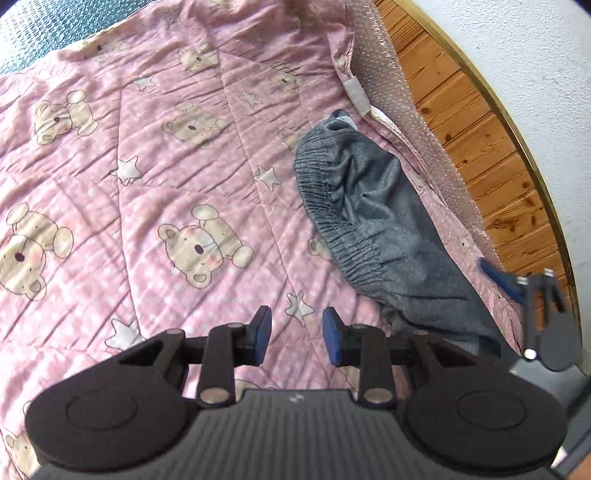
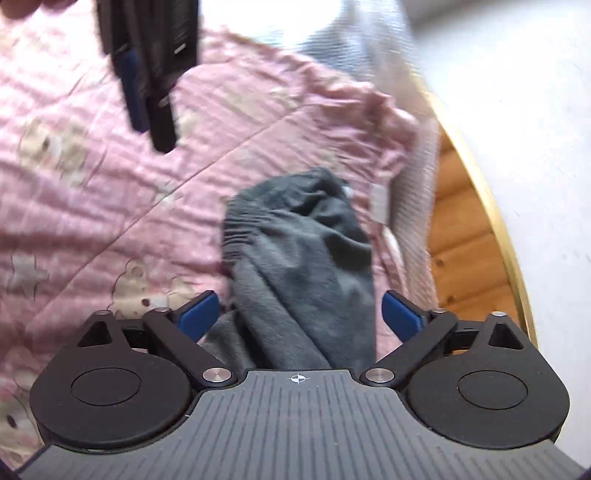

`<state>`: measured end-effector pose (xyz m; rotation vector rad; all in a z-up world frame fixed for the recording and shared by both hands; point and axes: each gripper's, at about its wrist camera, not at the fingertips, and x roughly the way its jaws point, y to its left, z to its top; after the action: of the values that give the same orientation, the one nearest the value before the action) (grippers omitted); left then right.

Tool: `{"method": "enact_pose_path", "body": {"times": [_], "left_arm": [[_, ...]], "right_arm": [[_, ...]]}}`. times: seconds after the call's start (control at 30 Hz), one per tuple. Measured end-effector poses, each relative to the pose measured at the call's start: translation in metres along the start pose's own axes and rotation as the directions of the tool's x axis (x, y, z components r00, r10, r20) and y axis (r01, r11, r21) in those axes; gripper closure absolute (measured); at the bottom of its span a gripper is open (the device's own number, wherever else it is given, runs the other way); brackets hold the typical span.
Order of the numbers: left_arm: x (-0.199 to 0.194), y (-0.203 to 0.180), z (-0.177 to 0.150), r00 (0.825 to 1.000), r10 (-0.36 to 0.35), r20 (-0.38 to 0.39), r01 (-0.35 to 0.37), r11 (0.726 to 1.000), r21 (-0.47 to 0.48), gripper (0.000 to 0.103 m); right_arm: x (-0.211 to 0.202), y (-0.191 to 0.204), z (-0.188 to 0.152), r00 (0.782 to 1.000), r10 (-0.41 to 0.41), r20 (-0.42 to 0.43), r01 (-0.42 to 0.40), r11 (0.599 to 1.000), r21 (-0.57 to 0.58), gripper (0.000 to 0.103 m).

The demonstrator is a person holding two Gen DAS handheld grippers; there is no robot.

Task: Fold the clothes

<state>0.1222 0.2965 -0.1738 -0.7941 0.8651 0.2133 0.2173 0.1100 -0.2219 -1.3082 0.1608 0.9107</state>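
A grey garment (image 1: 376,221) with a gathered elastic waistband lies crumpled on the pink quilt (image 1: 147,184), near its right edge. My left gripper (image 1: 295,330) hovers over the quilt just left of the garment's lower end, open by a narrow gap with only quilt showing between its blue pads. The right gripper (image 1: 517,286) pokes in at the right edge of that view. In the right wrist view, the right gripper (image 2: 300,314) is open wide and straddles the grey garment (image 2: 303,266), which runs between the pads without being pinched. The left gripper (image 2: 147,118) hangs at upper left there.
The quilt (image 2: 92,184) carries bear and star prints. A strip of bubble wrap (image 1: 402,103) runs along its right edge, then wooden boards (image 1: 476,147) with a brass-coloured rim and a white wall (image 1: 535,74). Teal fabric (image 1: 40,26) shows at far upper left.
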Motion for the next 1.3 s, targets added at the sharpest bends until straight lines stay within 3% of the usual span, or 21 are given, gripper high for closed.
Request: {"method": "enact_pose_path", "body": {"times": [0.03,0.07,0.1,0.13,0.17,0.2,0.23,0.3,0.37,0.43,0.47,0.63,0.7,0.83,0.93,1.0,1.1,1.2,1.3], "left_arm": [[-0.004,-0.006,0.002,1.000,-0.003,0.016,0.003,1.000,0.014,0.074],[-0.008,-0.011,0.004,0.999,-0.008,0.032,0.007,1.000,0.030,0.073],[-0.014,-0.015,0.007,0.999,-0.016,0.052,0.013,0.998,0.053,0.070],[-0.019,-0.019,0.010,0.997,-0.028,0.072,0.022,0.996,0.083,0.065],[-0.021,-0.027,0.014,0.995,-0.040,0.088,0.030,0.993,0.116,0.053],[-0.017,-0.035,0.018,0.994,-0.046,0.095,0.032,0.988,0.149,0.048],[-0.013,-0.045,0.024,0.994,-0.052,0.098,0.034,0.983,0.180,0.047],[0.008,-0.067,0.033,0.995,-0.056,0.082,0.033,0.966,0.255,0.047],[0.033,-0.089,0.039,0.996,-0.056,0.066,0.030,0.939,0.342,0.046],[0.057,-0.111,0.044,0.997,-0.068,0.042,0.043,0.903,0.428,0.044],[0.069,-0.123,0.047,0.997,-0.076,0.027,0.054,0.881,0.470,0.042],[0.137,-0.158,0.060,0.999,-0.035,-0.013,0.035,0.778,0.628,0.038],[0.158,-0.167,0.060,1.000,0.007,0.008,-0.011,0.724,0.690,0.037],[0.175,-0.175,0.057,0.999,-0.027,-0.023,0.035,0.664,0.747,0.040],[0.174,-0.177,0.057,0.997,-0.056,-0.052,0.076,0.636,0.768,0.057],[0.169,-0.177,0.057,0.994,-0.078,-0.081,0.112,0.612,0.783,0.078],[0.160,-0.177,0.060,0.989,-0.095,-0.117,0.150,0.573,0.806,0.089],[0.138,-0.181,0.071,0.985,-0.089,-0.150,0.174,0.583,0.794,0.092],[0.050,-0.187,0.109,0.957,-0.200,-0.212,0.291,0.672,0.681,0.092]], "right_arm": [[0.006,-0.018,0.001,0.999,0.042,-0.024,-0.040,0.996,0.077,0.087],[0.013,-0.037,0.002,0.995,0.085,-0.044,-0.077,0.985,0.154,0.101],[0.019,-0.056,0.002,0.990,0.130,-0.060,-0.112,0.965,0.236,0.102],[0.018,-0.100,-0.005,0.983,0.182,-0.011,-0.152,0.854,0.498,0.102],[0.023,-0.131,-0.036,0.974,0.224,0.044,-0.185,0.660,0.728,0.102],[0.028,-0.162,-0.067,0.963,0.248,0.108,-0.205,0.406,0.891,0.102],[0.034,-0.192,-0.097,0.952,0.252,0.176,-0.210,0.117,0.971,0.102],[0.054,-0.188,-0.159,0.933,0.285,0.221,-0.152,-0.246,0.957,0.101],[0.063,-0.170,-0.198,0.908,0.293,0.299,-0.140,-0.461,0.876,0.101],[0.062,-0.157,-0.212,0.906,0.295,0.304,-0.120,-0.509,0.852,0.100],[0.058,-0.153,-0.215,0.908,0.294,0.299,-0.119,-0.503,0.856,0.100],[0.053,-0.141,-0.231,0.914,0.273,0.299,-0.107,-0.550,0.828,0.100],[0.053,-0.141,-0.235,0.913,0.268,0.307,-0.111,-0.560,0.821,0.100],[0.052,-0.145,-0.241,0.912,0.264,0.313,-0.128,-0.543,0.830,0.099],[0.051,-0.145,-0.247,0.918,0.261,0.299,-0.123,-0.530,0.839,0.096],[0.050,-0.146,-0.252,0.927,0.247,0.282,-0.113,-0.532,0.839,0.096],[0.050,-0.149,-0.258,0.940,0.229,0.253,-0.093,-0.541,0.836,0.096],[0.049,-0.155,-0.256,0.951,0.226,0.209,-0.069,-0.505,0.860,0.092],[0.036,-0.161,-0.247,0.961,0.228,0.160,-0.050,-0.423,0.905,0.082]]}}
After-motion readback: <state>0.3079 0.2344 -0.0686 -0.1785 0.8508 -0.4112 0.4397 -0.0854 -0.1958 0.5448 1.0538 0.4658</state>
